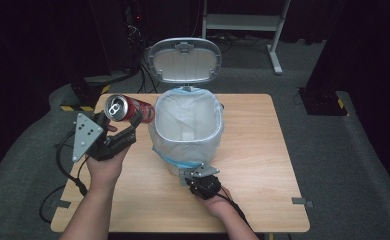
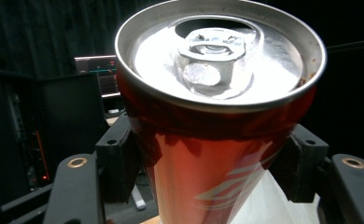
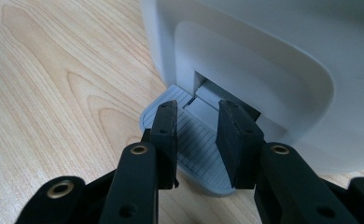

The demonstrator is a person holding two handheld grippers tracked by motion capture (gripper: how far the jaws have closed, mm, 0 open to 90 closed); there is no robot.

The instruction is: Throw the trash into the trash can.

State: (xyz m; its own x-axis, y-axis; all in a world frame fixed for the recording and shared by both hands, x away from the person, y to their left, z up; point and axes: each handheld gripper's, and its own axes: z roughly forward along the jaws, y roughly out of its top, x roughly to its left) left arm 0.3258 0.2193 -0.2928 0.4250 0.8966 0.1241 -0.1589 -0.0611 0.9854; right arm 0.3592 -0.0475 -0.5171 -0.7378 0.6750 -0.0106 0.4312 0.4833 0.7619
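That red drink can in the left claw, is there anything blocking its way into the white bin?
Nothing visible does. The red aluminium drink can, clamped in the left gripper, hangs beside the white-lined pedal bin. Its grey lid stands open, and the right gripper rests on the grey ribbed pedal.

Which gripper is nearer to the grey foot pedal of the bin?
Right. The right gripper is at the pedal, its jaws standing over the ribbed plate. The left gripper is off beside the bin, shut on the red can.

A wooden table [image 1: 263,150] on grey carpet [image 1: 363,165] — white frame [image 1: 243,22] behind.
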